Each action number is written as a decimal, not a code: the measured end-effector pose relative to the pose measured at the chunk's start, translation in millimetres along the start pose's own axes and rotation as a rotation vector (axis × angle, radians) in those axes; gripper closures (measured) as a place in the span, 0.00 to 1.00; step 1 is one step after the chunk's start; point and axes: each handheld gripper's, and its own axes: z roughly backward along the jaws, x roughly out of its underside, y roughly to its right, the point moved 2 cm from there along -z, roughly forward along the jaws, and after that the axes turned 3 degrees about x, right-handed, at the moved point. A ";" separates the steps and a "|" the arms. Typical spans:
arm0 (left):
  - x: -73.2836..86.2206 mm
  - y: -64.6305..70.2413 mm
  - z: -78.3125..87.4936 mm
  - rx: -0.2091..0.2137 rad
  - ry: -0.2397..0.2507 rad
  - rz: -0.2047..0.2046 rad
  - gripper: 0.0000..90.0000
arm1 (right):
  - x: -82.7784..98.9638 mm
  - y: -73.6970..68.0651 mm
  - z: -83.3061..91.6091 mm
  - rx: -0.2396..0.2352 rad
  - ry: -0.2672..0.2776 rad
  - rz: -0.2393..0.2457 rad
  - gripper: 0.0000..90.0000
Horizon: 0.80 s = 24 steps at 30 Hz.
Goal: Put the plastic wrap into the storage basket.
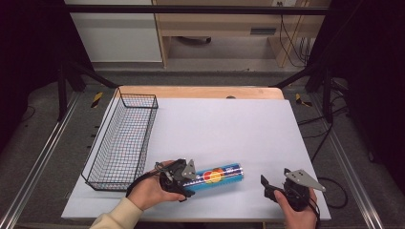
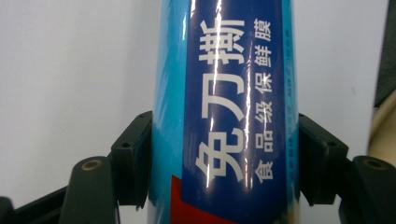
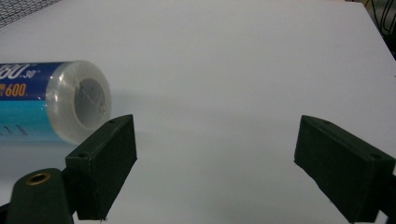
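A blue roll of cling film printed with white Chinese characters lies on its side on the white table top, near the front edge. My left gripper is at the roll's left end. In the left gripper view both black jaws press against the sides of the roll, so the left gripper is shut on it. My right gripper hovers to the right of the roll and is open. The right gripper holds nothing, and the roll's clear-wrapped end lies just beyond its left jaw.
A black wire basket stands along the table's left side and looks to hold nothing. The table's wooden far edge shows beyond the white sheet. Cables and dark frame legs stand on the floor on both sides.
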 end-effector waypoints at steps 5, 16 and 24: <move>-1.6 4.2 9.9 -0.016 0.053 0.023 0.36 | -0.9 -3.1 0.2 -0.006 0.003 0.006 0.14; -12.5 13.8 37.6 -0.062 0.102 0.069 0.36 | -3.1 -2.8 2.3 -0.004 0.018 0.014 0.14; -14.9 20.4 60.8 -0.125 0.107 0.100 0.36 | -3.6 -4.0 3.5 -0.007 0.026 0.012 0.14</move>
